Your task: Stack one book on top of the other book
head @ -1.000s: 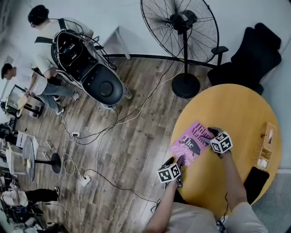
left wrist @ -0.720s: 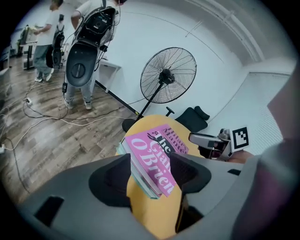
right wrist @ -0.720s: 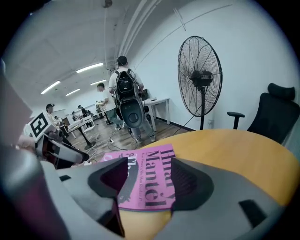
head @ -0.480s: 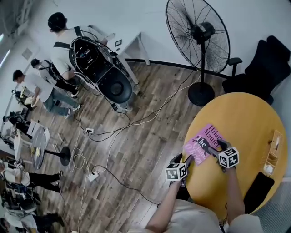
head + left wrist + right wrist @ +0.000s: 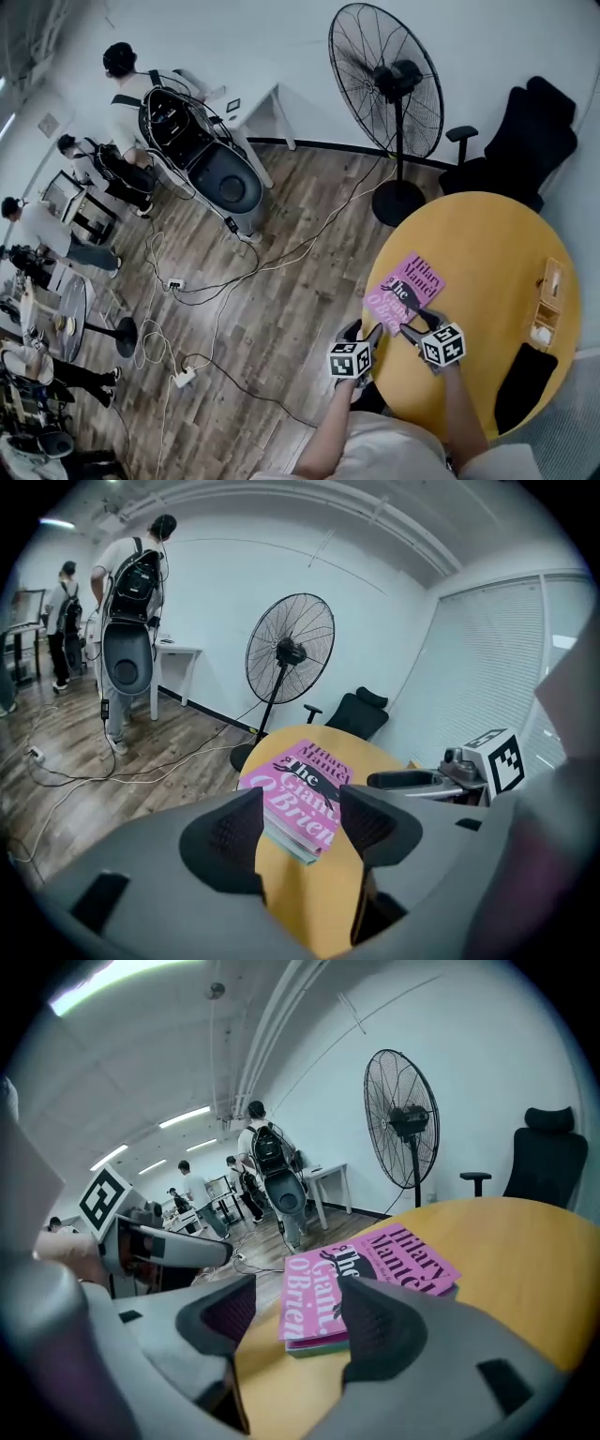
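A pink book [image 5: 404,289] lies on top of a second book on the round yellow table [image 5: 487,272], near its left edge; in the right gripper view the pink book [image 5: 370,1274] shows a greenish book edge [image 5: 323,1344] under it. My left gripper [image 5: 368,335] is open just short of the stack's near corner, holding nothing. My right gripper [image 5: 419,330] is open too, a little off the stack's near edge, empty. In the left gripper view the pink book [image 5: 302,794] sits beyond the open jaws.
A wooden holder [image 5: 547,302] and a black object [image 5: 522,384] sit at the table's right side. A standing fan [image 5: 394,103] and a black chair [image 5: 511,141] are behind the table. Cables [image 5: 216,300] run over the wood floor; people stand at the far left.
Both grippers have drawn back toward me from the pink book. The right gripper, earlier at the book's right edge, is now off it and open. The head view has shifted.
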